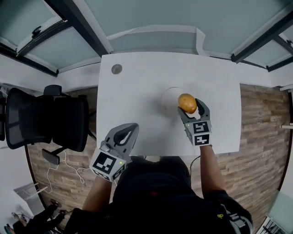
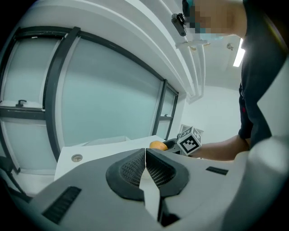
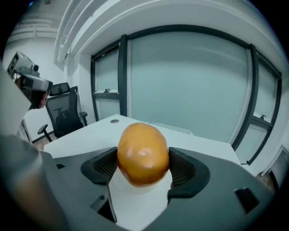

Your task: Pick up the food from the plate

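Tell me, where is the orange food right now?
The orange food is between the right gripper's jaws, over the right edge of the white plate in the head view.

White table [image 1: 137, 100], black chair [image 1: 55, 121], wood floor [image 1: 258, 137], frosted windows [image 1: 183, 13]

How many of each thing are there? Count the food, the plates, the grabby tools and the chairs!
Orange-brown food: 1
White plate: 1
Hand-held grippers: 2 (left hand-held gripper, right hand-held gripper)
Black office chair: 1
Total: 5
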`<state>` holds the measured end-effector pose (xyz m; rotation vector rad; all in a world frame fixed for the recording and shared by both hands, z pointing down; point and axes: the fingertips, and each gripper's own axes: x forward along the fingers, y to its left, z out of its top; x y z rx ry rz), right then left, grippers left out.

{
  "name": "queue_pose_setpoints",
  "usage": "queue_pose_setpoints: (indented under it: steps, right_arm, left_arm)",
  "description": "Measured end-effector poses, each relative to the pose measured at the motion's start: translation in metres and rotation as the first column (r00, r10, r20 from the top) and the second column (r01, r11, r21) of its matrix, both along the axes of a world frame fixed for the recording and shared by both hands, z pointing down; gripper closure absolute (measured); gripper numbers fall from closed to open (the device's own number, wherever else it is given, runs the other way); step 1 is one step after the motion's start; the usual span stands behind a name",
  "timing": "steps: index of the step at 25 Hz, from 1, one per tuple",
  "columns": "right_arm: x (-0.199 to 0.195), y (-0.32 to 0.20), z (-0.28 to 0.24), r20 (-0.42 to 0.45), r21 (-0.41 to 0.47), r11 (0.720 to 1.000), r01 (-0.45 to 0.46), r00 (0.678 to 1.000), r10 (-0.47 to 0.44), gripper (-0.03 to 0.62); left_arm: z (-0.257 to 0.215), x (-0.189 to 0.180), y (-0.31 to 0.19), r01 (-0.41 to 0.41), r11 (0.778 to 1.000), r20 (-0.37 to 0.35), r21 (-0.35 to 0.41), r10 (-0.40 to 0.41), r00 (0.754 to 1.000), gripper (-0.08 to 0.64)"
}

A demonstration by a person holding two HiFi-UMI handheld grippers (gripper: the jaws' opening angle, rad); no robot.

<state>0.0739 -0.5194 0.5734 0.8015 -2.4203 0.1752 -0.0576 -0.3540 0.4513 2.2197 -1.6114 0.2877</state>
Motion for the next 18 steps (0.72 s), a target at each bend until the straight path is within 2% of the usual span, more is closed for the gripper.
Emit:
queue_pose_setpoints:
  steps: [6, 8, 11, 18]
  right_arm:
    - [0.029, 0.023, -0.092, 0.162, 0.083, 0.99, -0.112, 0.982, 0.098, 0.227]
    - [0.039, 0.032, -0.122, 0.193, 0.147, 0.98, -0.13, 0.976, 0.101, 0.227]
    - [0.05, 0.044, -0.162, 0.229, 0.23, 0.961, -0.152, 0.969, 0.098, 0.227]
    - [0.069, 0.076, -0.236, 0.323, 0.348, 0.919, -0.183, 0.944, 0.066, 0.227]
  left_arm:
    - [-0.039, 0.018, 0.005, -0.086, 0.991, 0.022, 0.099, 0.085, 0.996, 0.537]
    - [-0.052, 0.024, 0.005, -0.115, 0.987, 0.043, 0.114, 0.11, 0.993, 0.537]
    - [-0.074, 0.03, -0.001, -0.146, 0.971, 0.063, 0.187, 0.136, 0.989, 0.537]
    - [-0.114, 0.042, -0.009, -0.178, 0.942, 0.092, 0.286, 0.158, 0.983, 0.537]
